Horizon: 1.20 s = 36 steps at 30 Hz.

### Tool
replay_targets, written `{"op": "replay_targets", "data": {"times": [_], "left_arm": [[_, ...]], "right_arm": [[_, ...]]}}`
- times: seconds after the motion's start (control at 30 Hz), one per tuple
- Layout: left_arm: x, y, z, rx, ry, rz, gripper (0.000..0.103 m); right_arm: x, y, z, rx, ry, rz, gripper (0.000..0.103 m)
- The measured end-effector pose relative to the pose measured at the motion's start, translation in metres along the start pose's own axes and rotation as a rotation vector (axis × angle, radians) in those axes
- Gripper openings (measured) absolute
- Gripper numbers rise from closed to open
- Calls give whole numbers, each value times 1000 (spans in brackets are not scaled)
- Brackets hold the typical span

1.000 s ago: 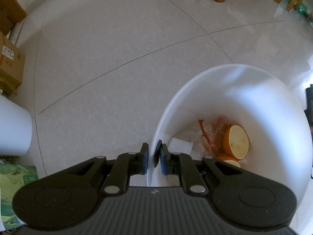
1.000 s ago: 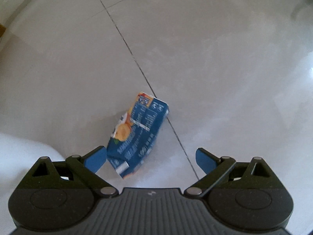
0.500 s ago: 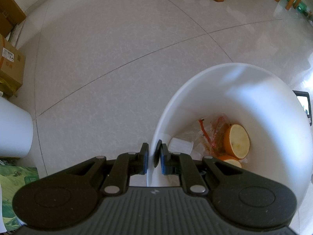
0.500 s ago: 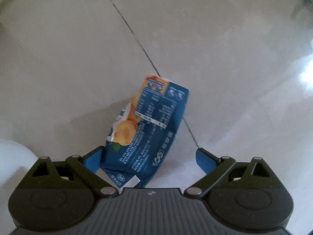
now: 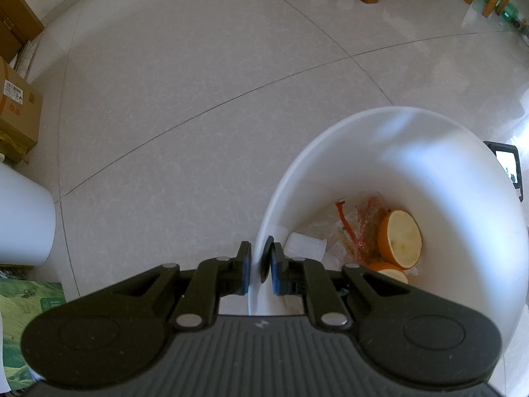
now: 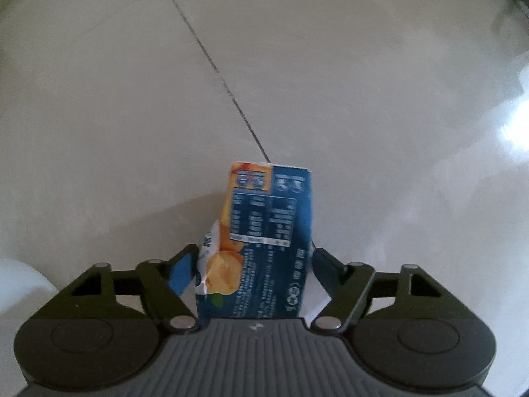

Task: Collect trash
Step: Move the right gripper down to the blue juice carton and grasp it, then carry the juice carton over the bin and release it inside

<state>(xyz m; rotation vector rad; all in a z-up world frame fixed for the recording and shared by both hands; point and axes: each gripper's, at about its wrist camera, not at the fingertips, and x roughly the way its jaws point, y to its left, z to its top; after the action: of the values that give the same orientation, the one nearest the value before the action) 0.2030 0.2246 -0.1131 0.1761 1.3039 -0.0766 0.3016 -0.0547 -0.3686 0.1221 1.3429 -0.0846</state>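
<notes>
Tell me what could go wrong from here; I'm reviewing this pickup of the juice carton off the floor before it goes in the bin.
1. The right tool has just been closing around the crumpled juice carton; its dented left side may let a pad slip, so it could twist or drop.
2. The left tool pinches only the thin rim of the white bin; it could tip, spilling the orange halves.

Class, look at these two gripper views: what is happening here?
A person with a gripper in each hand is collecting trash. The left gripper is clamped on the rim of a white bin that holds orange halves and wrappers. The right gripper has just been closing around a crumpled blue juice carton on the tiled floor.
</notes>
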Motion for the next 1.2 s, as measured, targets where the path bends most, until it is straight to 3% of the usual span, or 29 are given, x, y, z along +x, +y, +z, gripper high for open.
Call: {"op": "replay_targets", "data": {"times": [0.03,0.27,0.4,0.77,1.0,1.2], "left_arm": [[0,0,0,-1,0,-1,10],[0,1,1,-2,1,-2,10],[0,2,1,-6,3,-7,10],[1,3,0,-17,3,-15,10],[0,3,0,-16,3,-14,10],[-1,4,0,-21,4,-20,10]], "right_arm": [[0,2,0,-13,-1,1,68],[-14,3,-11,-95,1,-30,68],[-43,0,-22,-173,-3,-37,68],[-177,-5,-50,-371,-75,-5,68],[-272,28,-69,-518,-162,53,68],[-333,82,-68,-638,-250,180,68]]}}
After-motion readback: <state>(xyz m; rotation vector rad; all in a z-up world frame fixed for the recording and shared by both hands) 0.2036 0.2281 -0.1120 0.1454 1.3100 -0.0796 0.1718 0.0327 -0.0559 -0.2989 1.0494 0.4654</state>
